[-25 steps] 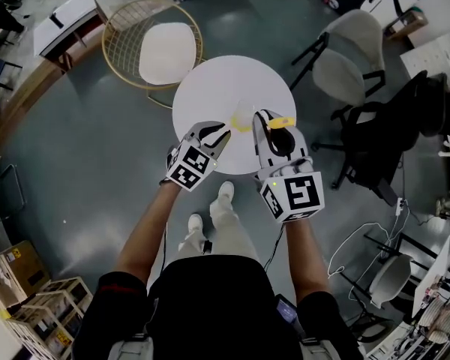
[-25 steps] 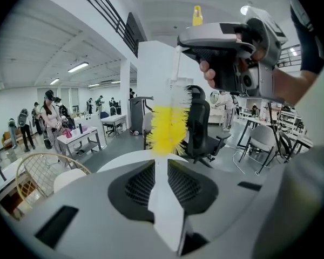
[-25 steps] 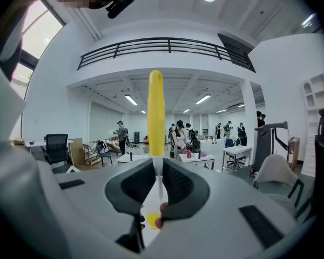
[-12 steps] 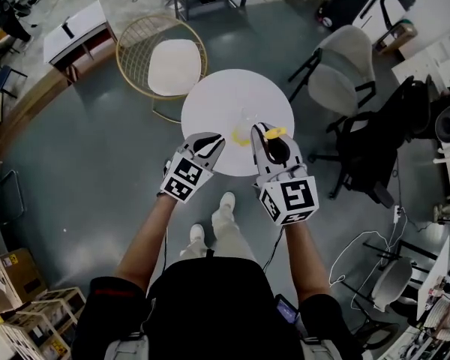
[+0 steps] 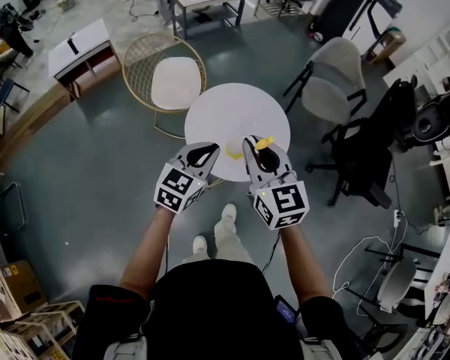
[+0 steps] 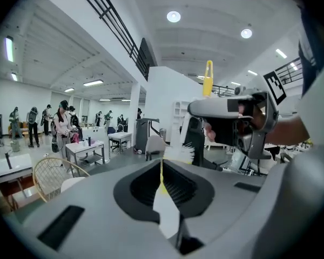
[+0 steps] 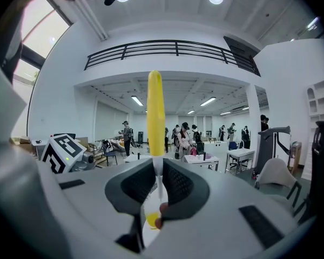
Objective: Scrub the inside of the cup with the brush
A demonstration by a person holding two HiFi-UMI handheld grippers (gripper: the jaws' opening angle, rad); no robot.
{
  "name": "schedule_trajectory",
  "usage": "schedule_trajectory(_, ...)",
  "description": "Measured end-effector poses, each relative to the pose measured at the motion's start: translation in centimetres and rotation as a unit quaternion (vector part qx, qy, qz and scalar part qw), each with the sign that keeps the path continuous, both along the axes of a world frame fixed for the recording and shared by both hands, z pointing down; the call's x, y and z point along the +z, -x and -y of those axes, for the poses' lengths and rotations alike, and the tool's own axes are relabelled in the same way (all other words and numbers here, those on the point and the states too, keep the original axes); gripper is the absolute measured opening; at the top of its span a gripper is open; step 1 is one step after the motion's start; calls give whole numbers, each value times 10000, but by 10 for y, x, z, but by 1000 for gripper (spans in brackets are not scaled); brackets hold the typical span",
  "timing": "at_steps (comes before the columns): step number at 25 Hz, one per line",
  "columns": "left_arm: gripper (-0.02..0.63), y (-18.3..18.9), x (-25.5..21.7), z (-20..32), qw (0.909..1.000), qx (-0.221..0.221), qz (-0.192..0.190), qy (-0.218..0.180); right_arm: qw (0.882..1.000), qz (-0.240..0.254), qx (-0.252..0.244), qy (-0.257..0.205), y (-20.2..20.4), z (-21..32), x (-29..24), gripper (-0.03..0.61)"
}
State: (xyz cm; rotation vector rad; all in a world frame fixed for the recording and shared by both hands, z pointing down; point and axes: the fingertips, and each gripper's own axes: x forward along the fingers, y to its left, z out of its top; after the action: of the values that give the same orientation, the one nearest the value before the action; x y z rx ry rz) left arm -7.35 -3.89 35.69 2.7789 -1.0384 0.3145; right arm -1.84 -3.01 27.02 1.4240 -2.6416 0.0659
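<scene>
Cup [image 5: 232, 153] lifted off table [image 5: 225, 103]; left hand-held gripper [image 5: 213, 151] just closed onto its wall; right hand-held gripper [image 5: 250, 144] clamps brush [image 7: 155, 112].

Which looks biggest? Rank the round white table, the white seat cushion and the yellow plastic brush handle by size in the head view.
1. round white table
2. white seat cushion
3. yellow plastic brush handle, smallest though it is nearest the camera
</scene>
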Motion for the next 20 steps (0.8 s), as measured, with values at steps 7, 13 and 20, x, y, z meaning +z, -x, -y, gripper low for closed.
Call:
schedule_trajectory(7,15,10,-38,-24,9995,-57,-114,-283,9999,-16,22,-146,7,-26,-12,51)
schedule_trajectory(13,15,17,-57,-50,9987,-28,-205,-465,9997,-21,71,-246,14,-52,-20,51)
schedule_trajectory(20,14,24,-69,-78,9980,104,-329,-533,9994,-21,211,-290,21,-79,-27,51)
